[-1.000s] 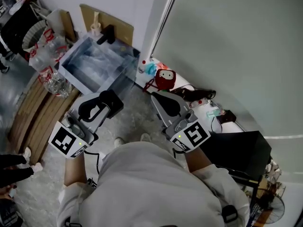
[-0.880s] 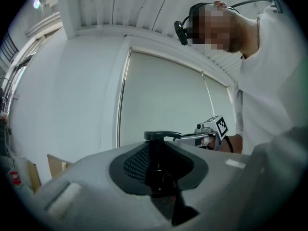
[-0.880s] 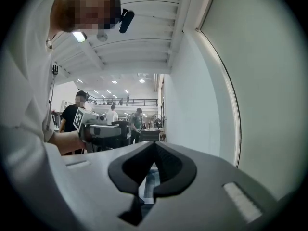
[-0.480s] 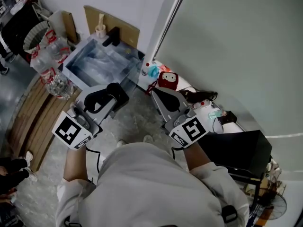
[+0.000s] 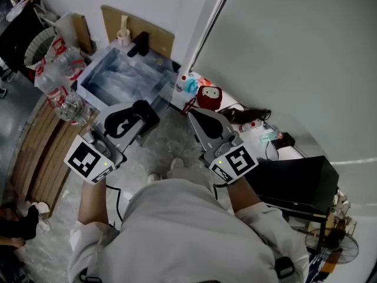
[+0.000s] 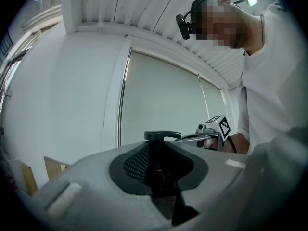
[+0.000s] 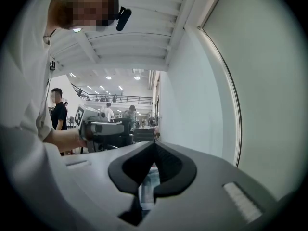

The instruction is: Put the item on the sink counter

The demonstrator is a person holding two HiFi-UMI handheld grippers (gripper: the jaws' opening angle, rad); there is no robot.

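**Holding a black item short of the sink**

Pinched between the 2 jaws of the left gripper [image 5: 141,112] is a slim black item [image 6: 156,163]: an upright stem with a flat cap across its top. The pads press its sides below that cap, and it stands nearly straight. The right gripper [image 5: 197,119] hangs just beside the left with its jaws pressed together on nothing.

The sink [image 5: 112,81] lies ahead of both, with a black faucet [image 5: 140,43] at its far rim. The item is not yet over the rim ledge, where the task wants it.

The item looks stiff and probably light, so weight should be no trouble. Its smooth, dark stem is narrow and could twist or slide between the pads, and the wide cap may make it top-heavy once it stands free. The present hold on the stem, just under the cap, seems the right one. What the item actually is, I cannot tell.
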